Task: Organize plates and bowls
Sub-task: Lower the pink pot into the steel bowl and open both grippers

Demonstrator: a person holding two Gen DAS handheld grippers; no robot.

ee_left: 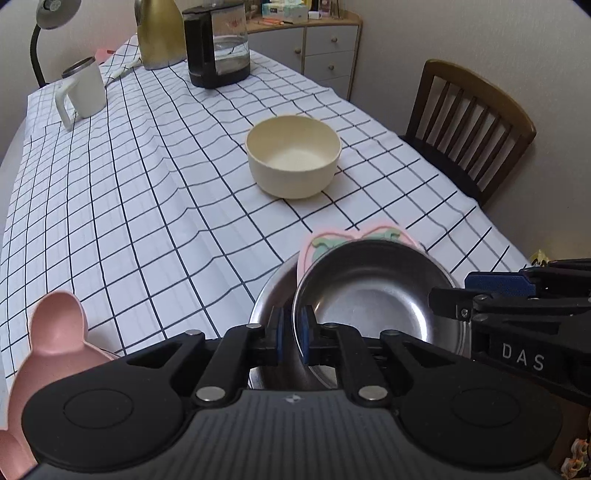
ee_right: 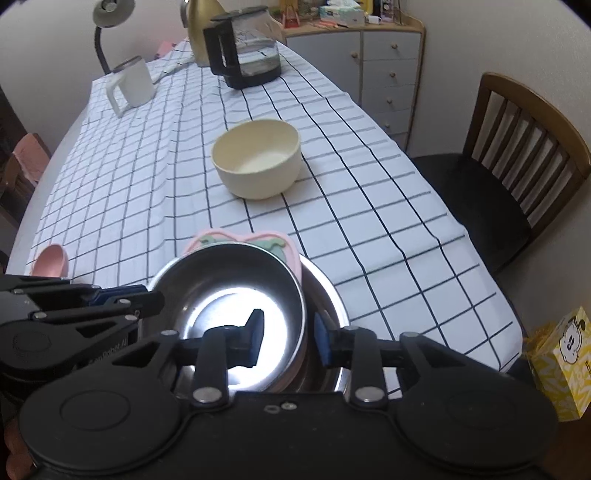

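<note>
A shiny steel bowl [ee_left: 369, 295] [ee_right: 229, 295] sits tilted in a second steel bowl [ee_left: 269, 299] [ee_right: 328, 295] at the near table edge. A pink plate with a green design [ee_left: 332, 236] [ee_right: 240, 240] pokes out from beneath the upper bowl. My left gripper [ee_left: 293, 328] [ee_right: 147, 295] is shut on the upper bowl's rim. My right gripper [ee_right: 288, 339] [ee_left: 447, 302] straddles the opposite rim, one pad inside and one outside, open with a gap showing. A cream bowl [ee_left: 293, 155] [ee_right: 258, 158] stands alone mid-table.
A pink eared dish [ee_left: 55, 325] [ee_right: 50, 258] lies near left. Far end: white mug [ee_left: 83, 88], glass kettle [ee_left: 218, 44], gold jug [ee_left: 159, 33], lamp [ee_left: 51, 14]. A wooden chair [ee_right: 517, 155] stands to the right, drawers [ee_right: 388, 66] behind, and a yellow box [ee_right: 557, 358] by the near corner.
</note>
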